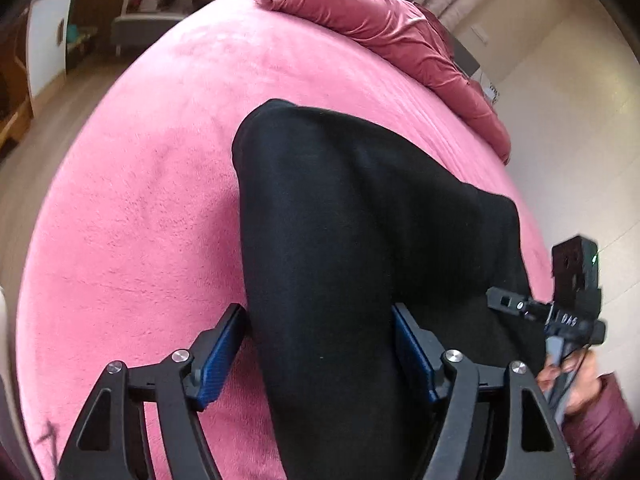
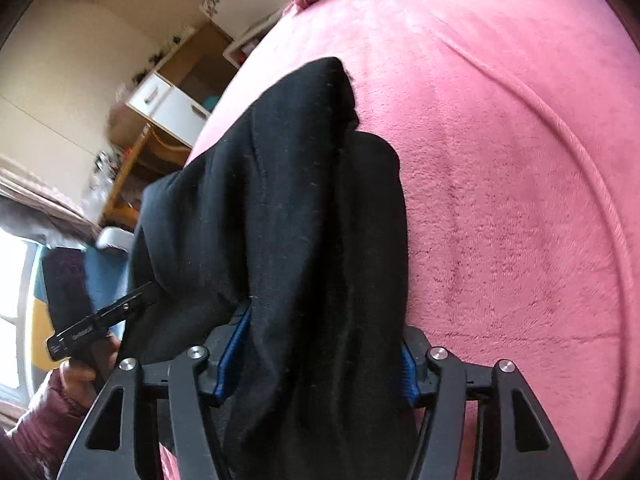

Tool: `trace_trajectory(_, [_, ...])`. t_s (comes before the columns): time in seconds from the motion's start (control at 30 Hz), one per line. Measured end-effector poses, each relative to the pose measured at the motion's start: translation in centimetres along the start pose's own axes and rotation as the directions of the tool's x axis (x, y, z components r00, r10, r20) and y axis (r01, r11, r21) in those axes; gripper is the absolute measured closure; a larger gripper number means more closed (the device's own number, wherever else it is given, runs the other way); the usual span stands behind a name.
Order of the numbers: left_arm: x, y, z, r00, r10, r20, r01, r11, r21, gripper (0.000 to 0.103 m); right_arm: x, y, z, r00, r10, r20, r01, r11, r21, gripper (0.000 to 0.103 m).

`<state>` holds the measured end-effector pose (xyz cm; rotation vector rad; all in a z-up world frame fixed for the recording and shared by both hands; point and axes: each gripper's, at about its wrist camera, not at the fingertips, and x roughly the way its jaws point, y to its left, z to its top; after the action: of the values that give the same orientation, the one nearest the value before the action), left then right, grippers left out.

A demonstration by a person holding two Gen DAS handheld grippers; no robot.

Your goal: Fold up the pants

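Pants black, on pink bed; left gripper angled down, jaws apart astride cloth; right gripper angled down at 3 o'clock, grip uncertain.

The supporting surface is a bed covered with a pink plush blanket, its nap brushed unevenly. A raised cord-like ridge curves across the blanket in the right wrist view. Black pants lie directly on the blanket as a folded, elongated bundle; part of the fabric overhangs the bed edge in the right wrist view. A crumpled dusty-rose duvet is bunched along the far edge of the bed.
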<state>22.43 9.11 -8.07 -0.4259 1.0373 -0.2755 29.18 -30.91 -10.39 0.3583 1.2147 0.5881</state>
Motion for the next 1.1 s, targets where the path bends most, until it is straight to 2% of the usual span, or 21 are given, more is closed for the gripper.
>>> trace_trajectory(0.07, [-0.2,-0.2,0.1,1.0,0.017,0.0,-0.017,1.0,0.011,0.027,-0.1,0.0,0.0,1.0,-0.003,0.008,0.003,1.0,-0.002,0.039])
trace_trajectory(0.13, [-1.0,-1.0,0.2,0.997,0.07,0.014,-0.07,0.997,0.028,0.023,-0.3,0.3,0.3,1.0,-0.023,-0.001,0.023,1.0,0.007,0.034])
trace_trajectory(0.17, [-1.5,-1.3,0.3,0.995,0.097,0.026,-0.098,0.995,0.033,0.023,-0.4,0.8,0.4,0.999,-0.044,0.003,0.044,0.999,0.004,0.028])
trace_trajectory(0.23, [-2.9,-2.2,-0.2,0.985,0.157,0.072,-0.16,0.986,0.045,0.023,-1.4,1.3,0.0,0.993,-0.112,0.027,0.112,0.993,-0.02,0.025])
trace_trajectory(0.33, [-4.6,-2.9,-1.2,0.961,0.247,0.125,-0.255,0.965,0.054,0.023,-3.3,2.3,-0.7,0.98,-0.185,0.08,0.189,0.981,-0.046,0.025])
trace_trajectory(0.4, [-6.2,-3.8,-2.6,0.933,0.314,0.174,-0.326,0.945,0.041,0.023,-4.9,3.3,-1.4,0.961,-0.241,0.135,0.252,0.965,-0.07,0.025])
trace_trajectory(0.47, [-7.3,-4.2,-3.7,0.921,0.328,0.208,-0.34,0.94,0.021,0.023,-6.6,4.7,-2.1,0.938,-0.283,0.2,0.303,0.95,-0.077,0.024])
trace_trajectory(0.53, [-8.6,-5.2,-4.9,0.901,0.355,0.248,-0.364,0.931,-0.008,0.023,-7.9,5.8,-3.3,0.909,-0.331,0.254,0.36,0.93,-0.076,0.023])
trace_trajectory(0.7, [-11.2,-7.3,-7.8,0.871,0.37,0.324,-0.382,0.924,-0.028,0.023,-9.8,9.4,-6.9,0.854,-0.397,0.335,0.451,0.887,-0.098,0.021])
trace_trajectory(0.73, [-11.5,-7.6,-8.0,0.869,0.369,0.33,-0.383,0.923,-0.025,0.023,-9.9,10.2,-7.8,0.844,-0.409,0.347,0.467,0.878,-0.103,0.021])
trace_trajectory(0.97, [-13.9,-10.4,-11.5,0.849,0.374,0.372,-0.404,0.915,0.001,0.023,-10.2,13.8,-13.4,0.817,-0.436,0.378,0.508,0.854,-0.111,0.02])
trace_trajectory(1.1, [-14.4,-11.1,-13.2,0.852,0.367,0.375,-0.398,0.917,0.008,0.023,-10.3,14.8,-15.9,0.805,-0.448,0.389,0.519,0.849,-0.096,0.018])
